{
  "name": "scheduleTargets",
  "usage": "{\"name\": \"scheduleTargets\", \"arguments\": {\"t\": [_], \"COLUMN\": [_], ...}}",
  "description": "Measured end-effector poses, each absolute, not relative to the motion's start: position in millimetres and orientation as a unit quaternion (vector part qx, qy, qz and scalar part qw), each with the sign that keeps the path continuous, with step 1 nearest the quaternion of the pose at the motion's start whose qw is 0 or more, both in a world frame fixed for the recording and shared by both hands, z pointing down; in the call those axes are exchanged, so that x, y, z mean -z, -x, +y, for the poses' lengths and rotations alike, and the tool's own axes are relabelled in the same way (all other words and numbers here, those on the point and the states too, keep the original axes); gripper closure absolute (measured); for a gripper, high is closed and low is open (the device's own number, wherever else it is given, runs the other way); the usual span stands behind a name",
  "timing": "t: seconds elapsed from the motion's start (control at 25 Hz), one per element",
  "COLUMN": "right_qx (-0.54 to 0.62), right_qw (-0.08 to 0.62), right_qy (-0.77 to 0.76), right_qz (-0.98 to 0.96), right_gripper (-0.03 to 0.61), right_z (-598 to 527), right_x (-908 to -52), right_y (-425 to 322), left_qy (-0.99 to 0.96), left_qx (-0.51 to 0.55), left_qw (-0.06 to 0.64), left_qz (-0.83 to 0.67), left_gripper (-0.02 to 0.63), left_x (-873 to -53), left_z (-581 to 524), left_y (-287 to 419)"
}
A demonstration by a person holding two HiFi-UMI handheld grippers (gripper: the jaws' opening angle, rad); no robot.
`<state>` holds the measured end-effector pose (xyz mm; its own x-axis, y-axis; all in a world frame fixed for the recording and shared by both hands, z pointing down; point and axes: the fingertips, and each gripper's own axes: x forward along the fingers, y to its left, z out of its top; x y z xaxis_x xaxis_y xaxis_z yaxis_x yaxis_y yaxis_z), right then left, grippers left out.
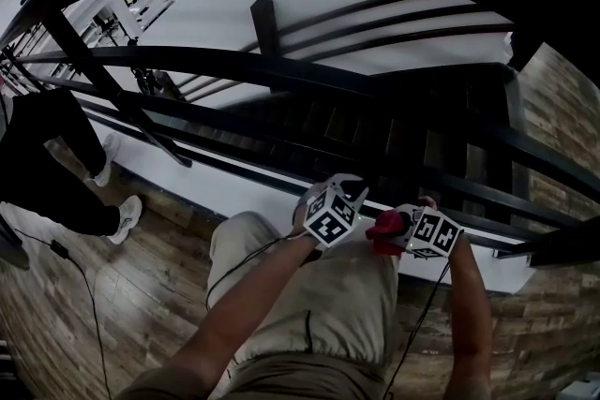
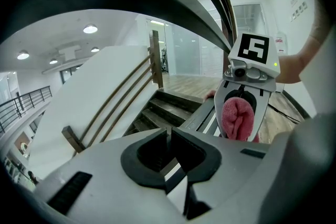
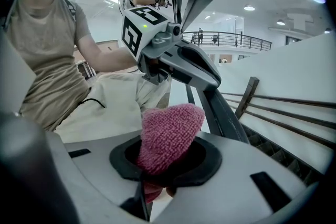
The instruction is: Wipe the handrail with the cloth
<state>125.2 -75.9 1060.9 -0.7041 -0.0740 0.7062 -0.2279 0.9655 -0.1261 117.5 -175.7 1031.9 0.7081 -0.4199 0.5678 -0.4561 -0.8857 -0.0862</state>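
Cloth [image 3: 170, 134] pink, clamped between right gripper [image 3: 156, 187] jaws, bunch sticking out past tips, near dark handrail [image 3: 224, 117] — contact unclear. Left gripper [image 2: 169, 150] jaws pinched together, nothing between — handrail just ahead.

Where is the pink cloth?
The cloth is pinched in the right gripper, low and right of middle in the head view, beside the left gripper by the dark railing.
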Motion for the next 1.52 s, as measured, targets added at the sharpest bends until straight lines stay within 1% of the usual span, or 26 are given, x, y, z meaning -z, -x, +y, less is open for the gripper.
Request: {"name": "scheduleTargets", "arguments": {"t": [1.4,1.52], "right_qx": [-0.101,-0.096], "right_qw": [0.361,0.367], "right_qy": [-0.085,-0.087], "right_qz": [-0.923,-0.921], "right_gripper": [0.479,0.479], "right_z": [-79.5,-79.1], "right_x": [-1056.9,-1059.6], "right_y": [-125.0,-124.8], "left_qy": [-0.925,-0.925], "left_qx": [-0.294,-0.294], "left_qw": [0.022,0.019], "left_qz": [-0.24,-0.24], "left_gripper": [0.572,0.572], "left_x": [-1032.2,-1032.2], "left_z": [-178.2,-178.1], "left_y": [-117.6,-118.3]}}
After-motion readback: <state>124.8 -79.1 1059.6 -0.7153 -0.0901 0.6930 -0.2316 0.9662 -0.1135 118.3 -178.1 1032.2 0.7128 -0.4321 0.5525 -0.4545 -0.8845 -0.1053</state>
